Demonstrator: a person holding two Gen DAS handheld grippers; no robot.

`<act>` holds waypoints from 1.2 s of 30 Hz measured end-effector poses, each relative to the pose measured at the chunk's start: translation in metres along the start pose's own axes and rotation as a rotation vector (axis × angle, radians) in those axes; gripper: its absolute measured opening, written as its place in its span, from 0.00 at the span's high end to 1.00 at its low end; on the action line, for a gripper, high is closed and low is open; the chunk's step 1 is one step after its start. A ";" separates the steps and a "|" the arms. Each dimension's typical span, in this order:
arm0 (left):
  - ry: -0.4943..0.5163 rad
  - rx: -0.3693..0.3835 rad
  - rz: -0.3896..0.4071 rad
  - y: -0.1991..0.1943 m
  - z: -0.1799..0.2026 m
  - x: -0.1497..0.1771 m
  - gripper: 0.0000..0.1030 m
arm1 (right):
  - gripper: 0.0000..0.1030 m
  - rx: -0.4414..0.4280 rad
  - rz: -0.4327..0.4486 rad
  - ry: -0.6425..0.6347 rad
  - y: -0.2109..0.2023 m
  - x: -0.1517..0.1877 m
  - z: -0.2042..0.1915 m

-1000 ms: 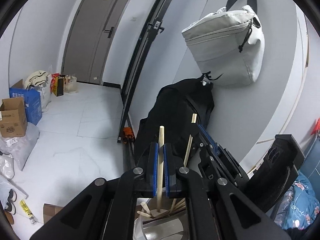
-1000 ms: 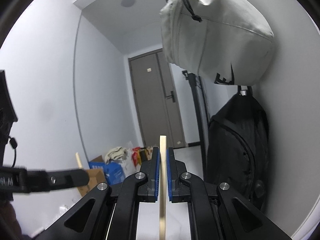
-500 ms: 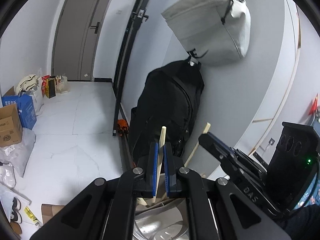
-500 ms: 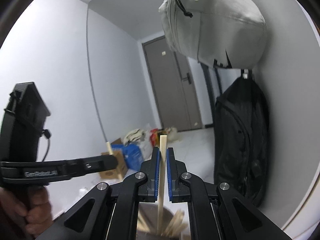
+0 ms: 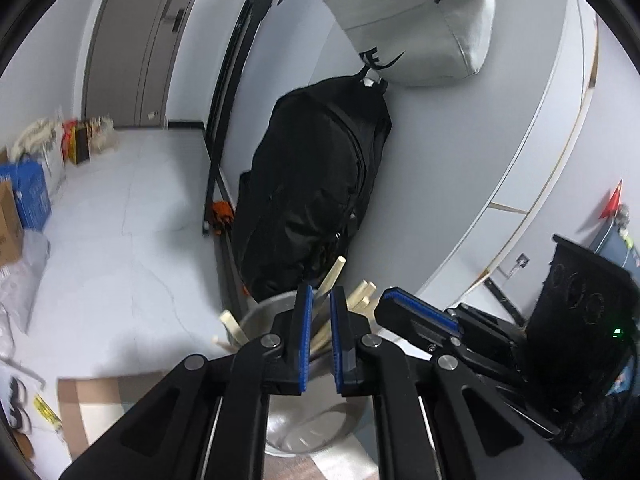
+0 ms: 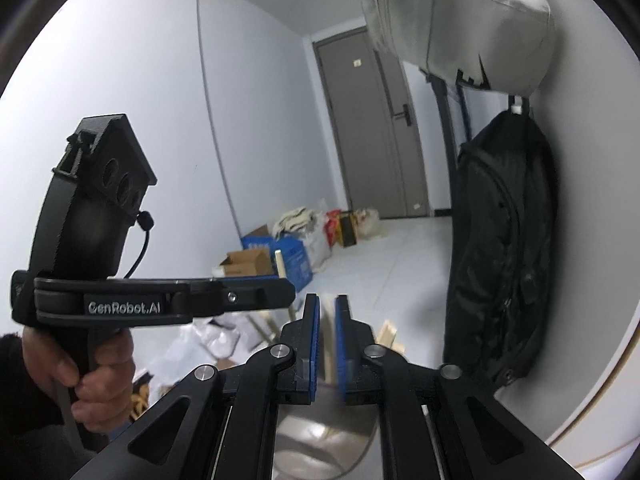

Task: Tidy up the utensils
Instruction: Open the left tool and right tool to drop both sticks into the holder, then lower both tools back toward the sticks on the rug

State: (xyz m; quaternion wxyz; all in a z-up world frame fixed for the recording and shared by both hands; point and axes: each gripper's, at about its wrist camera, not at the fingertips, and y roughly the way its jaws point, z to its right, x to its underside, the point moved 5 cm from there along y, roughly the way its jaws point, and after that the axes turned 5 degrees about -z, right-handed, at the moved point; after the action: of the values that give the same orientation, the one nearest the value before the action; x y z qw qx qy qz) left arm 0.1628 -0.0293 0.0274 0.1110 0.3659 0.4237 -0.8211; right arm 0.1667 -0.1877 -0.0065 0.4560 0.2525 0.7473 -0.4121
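Note:
A steel utensil cup (image 5: 316,432) stands just below my left gripper (image 5: 319,304) and holds several wooden chopsticks (image 5: 362,294). My left gripper is open a little; one chopstick (image 5: 331,276) stands loose between its blue pads, leaning in the cup. My right gripper (image 6: 327,312) is open a little above the same cup (image 6: 320,440); a chopstick (image 6: 329,344) stands in the gap, apart from the pads. The right gripper also shows in the left wrist view (image 5: 416,314), and the left one in the right wrist view (image 6: 256,298).
A black backpack (image 5: 312,184) and a grey bag (image 5: 412,20) hang on the wall right behind the cup. Cardboard boxes (image 6: 248,262) and bags (image 6: 308,220) lie on the white floor at the left. A grey door (image 6: 372,128) closes the corridor.
Both grippers have opened and let go of their chopsticks, which dropped into the cup. Both grippers tilted downward, bringing the cup further into view.

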 end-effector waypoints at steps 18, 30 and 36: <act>-0.099 -0.179 0.070 -0.062 0.009 0.055 0.38 | 0.18 0.012 -0.124 0.058 -0.079 0.052 -0.003; -0.268 -0.327 0.016 -0.061 -0.025 0.152 0.28 | 0.51 -0.041 -0.588 -0.014 -0.022 0.148 -0.039; -0.318 -0.367 0.002 -0.065 -0.045 0.170 0.28 | 0.63 0.011 -0.707 -0.086 0.019 0.178 -0.054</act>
State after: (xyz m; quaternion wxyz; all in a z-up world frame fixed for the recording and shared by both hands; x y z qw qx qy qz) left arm 0.0334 0.0678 -0.0672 0.2419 0.2063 0.5426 -0.7775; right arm 0.0745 -0.1311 -0.1590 0.3148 -0.0369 0.7663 -0.5588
